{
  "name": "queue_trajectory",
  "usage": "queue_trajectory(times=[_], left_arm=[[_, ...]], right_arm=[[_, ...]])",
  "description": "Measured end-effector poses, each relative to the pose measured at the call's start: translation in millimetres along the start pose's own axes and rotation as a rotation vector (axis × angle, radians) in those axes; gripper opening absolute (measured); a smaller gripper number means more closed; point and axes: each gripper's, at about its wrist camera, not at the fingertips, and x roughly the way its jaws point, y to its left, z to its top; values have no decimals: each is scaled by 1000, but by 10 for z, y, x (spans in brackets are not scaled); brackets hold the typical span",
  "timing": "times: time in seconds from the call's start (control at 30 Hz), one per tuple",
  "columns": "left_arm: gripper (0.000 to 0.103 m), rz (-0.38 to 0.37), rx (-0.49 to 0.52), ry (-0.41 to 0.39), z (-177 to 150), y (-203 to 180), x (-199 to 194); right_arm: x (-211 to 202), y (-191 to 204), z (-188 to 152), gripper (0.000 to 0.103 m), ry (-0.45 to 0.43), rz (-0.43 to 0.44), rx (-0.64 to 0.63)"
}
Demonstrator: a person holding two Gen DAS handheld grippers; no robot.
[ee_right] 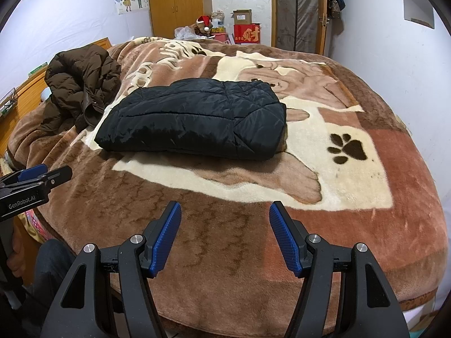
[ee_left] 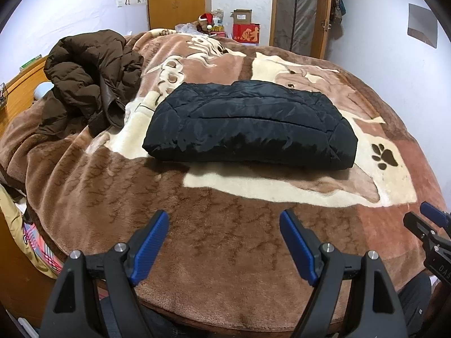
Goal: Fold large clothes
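Note:
A black quilted jacket (ee_left: 251, 125) lies folded into a neat rectangle in the middle of the bed; it also shows in the right wrist view (ee_right: 194, 122). A brown puffer coat (ee_left: 90, 76) lies crumpled at the far left (ee_right: 80, 84). My left gripper (ee_left: 224, 228) is open and empty, held over the near edge of the bed, well short of the black jacket. My right gripper (ee_right: 225, 219) is open and empty, beside it to the right. Each gripper shows at the edge of the other's view.
A brown and cream blanket (ee_left: 225, 248) with paw prints covers the bed (ee_right: 380, 169). A wooden headboard (ee_left: 25, 84) stands at the left. A wardrobe (ee_right: 177, 2), boxes (ee_right: 246, 32) and a door (ee_right: 298, 11) are beyond the far end.

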Motion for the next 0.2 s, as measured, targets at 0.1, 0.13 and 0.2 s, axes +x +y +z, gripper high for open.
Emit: queue_trajectory(times=[0.1,0.13,0.2], left_arm=[[83,15,-4,-1,-4,12,15],[83,16,-3,0,-1,18,23],[83,15,-3,0,0,26,25]], right_arm=[[20,-41,-17,65,1,-2,0],[22,-54,-24,65,2,-2,1],[27,-63,-21,65,2,-3,2]])
